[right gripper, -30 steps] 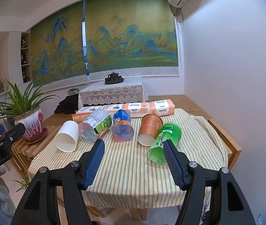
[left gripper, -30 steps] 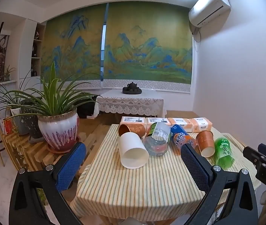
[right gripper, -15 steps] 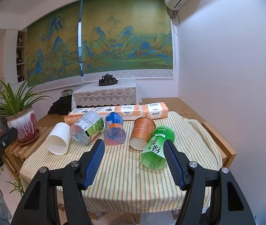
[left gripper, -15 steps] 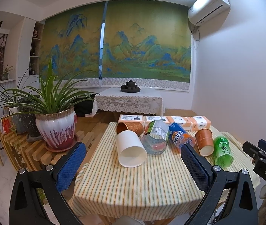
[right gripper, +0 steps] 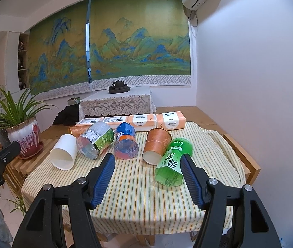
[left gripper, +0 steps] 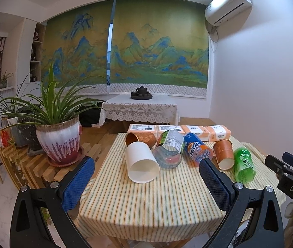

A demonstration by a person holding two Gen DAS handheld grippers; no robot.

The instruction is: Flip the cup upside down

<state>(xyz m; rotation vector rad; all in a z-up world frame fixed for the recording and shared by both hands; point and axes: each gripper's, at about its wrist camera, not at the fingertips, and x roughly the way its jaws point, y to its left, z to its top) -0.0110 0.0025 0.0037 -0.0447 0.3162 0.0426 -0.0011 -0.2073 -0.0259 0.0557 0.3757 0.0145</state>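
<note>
On the table (left gripper: 146, 202), three cups (left gripper: 141, 165), three bottles (left gripper: 170, 149)

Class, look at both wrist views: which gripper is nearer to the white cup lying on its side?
Left. The left gripper faces the white cup, open, short of its mouth. The right gripper sits further right, by the green bottle.

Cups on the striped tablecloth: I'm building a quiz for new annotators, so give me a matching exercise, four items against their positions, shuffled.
Items:
1. white paper cup
2. green cut bottle cup
3. blue cut bottle cup
4. tissue packs

Positions:
A. along the table's far edge
B. farthest left of the row
C. farthest right of the row
D. middle of the row, left of an orange paper cup

Pairs: 1-B, 2-C, 3-D, 4-A
</note>
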